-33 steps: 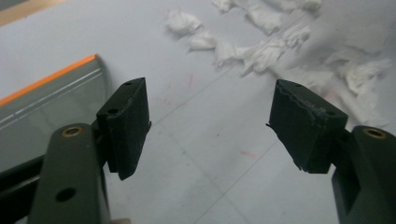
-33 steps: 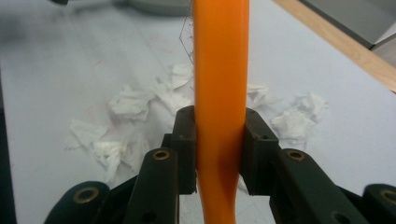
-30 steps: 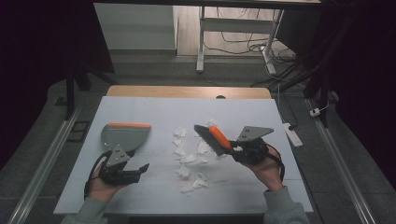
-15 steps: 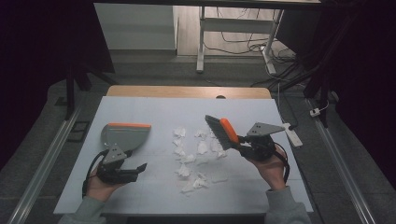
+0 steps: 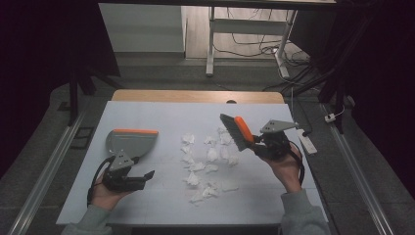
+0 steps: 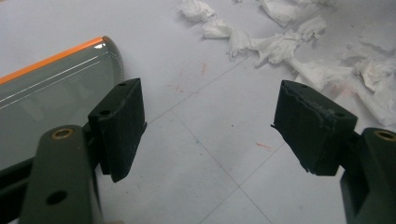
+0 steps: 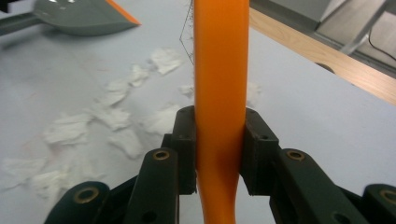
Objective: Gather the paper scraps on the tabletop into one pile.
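R tool (image 5: 255,147) clamps brush (image 5: 236,131) handle; long axis tilts up-left, bristles toward paper scraps (image 5: 205,164). L tool (image 6: 210,126) open, empty.

The right tongs (image 7: 219,149) clamp the orange brush handle (image 7: 220,70), which runs straight up the middle of the frame. Crumpled paper scraps (image 7: 112,116) litter the pale bench (image 7: 322,107) at left. A grey dustpan (image 7: 84,14) with an orange lip sits at upper left.
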The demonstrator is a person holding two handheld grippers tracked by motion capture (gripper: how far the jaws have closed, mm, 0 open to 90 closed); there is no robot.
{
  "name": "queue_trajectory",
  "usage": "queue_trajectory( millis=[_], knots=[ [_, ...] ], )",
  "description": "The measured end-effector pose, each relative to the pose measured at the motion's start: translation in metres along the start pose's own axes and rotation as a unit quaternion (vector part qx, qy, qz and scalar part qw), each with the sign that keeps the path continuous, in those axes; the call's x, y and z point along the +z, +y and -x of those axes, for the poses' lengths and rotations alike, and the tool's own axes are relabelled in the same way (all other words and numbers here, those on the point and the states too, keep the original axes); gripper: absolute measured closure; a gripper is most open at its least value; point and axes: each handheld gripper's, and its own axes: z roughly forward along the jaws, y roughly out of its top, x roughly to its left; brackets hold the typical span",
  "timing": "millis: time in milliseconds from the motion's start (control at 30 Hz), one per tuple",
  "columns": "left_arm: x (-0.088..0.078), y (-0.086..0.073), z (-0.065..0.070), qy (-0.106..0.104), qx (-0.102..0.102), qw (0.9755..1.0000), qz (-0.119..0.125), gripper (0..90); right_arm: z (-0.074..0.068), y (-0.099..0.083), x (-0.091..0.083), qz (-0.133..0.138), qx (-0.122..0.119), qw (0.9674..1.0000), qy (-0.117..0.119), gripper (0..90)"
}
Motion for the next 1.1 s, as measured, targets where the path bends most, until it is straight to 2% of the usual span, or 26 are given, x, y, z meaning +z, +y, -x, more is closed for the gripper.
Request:
queue_trajectory(
  millis=[200, 367, 467, 567, 700, 867, 967, 1067, 1100],
  knots=[
    [0.000, 0.000, 0.000, -0.004, -0.002, 1.0000, 0.003, 25.8, 0.029, 0.014, 0.024, -0.055, 0.025, 0.9981, -0.010, 70.2],
    [0.002, -0.001, -0.002, -0.009, -0.005, 0.9999, 0.001, 25.8, 0.041, 0.024, 0.047, -0.103, 0.016, 0.9943, -0.023, 70.1],
    [0.003, -0.002, -0.002, -0.010, -0.008, 0.9999, 0.000, 25.8, 0.046, 0.028, 0.063, -0.139, 0.008, 0.9898, -0.034, 70.1],
    [0.004, -0.003, -0.002, -0.013, -0.010, 0.9999, 0.001, 25.8, 0.051, 0.028, 0.079, -0.174, 0.001, 0.9838, -0.045, 70.2],
    [0.006, -0.003, 0.000, -0.016, -0.006, 0.9998, -0.003, 25.7, 0.057, 0.029, 0.096, -0.206, -0.007, 0.9764, -0.065, 70.2],
    [0.008, -0.003, -0.001, -0.022, -0.006, 0.9997, -0.001, 25.7, 0.063, 0.038, 0.114, -0.236, -0.026, 0.9680, -0.080, 70.2],
    [0.009, -0.003, -0.003, -0.025, -0.006, 0.9997, -0.001, 25.7, 0.067, 0.044, 0.123, -0.241, -0.022, 0.9673, -0.076, 70.2],
    [0.007, -0.003, -0.004, -0.025, -0.010, 0.9996, 0.003, 25.7, 0.068, 0.046, 0.133, -0.252, -0.023, 0.9650, -0.069, 70.2],
    [0.006, -0.003, -0.005, -0.025, -0.011, 0.9996, 0.004, 25.7, 0.069, 0.047, 0.136, -0.248, -0.021, 0.9665, -0.065, 70.2]
  ],
)
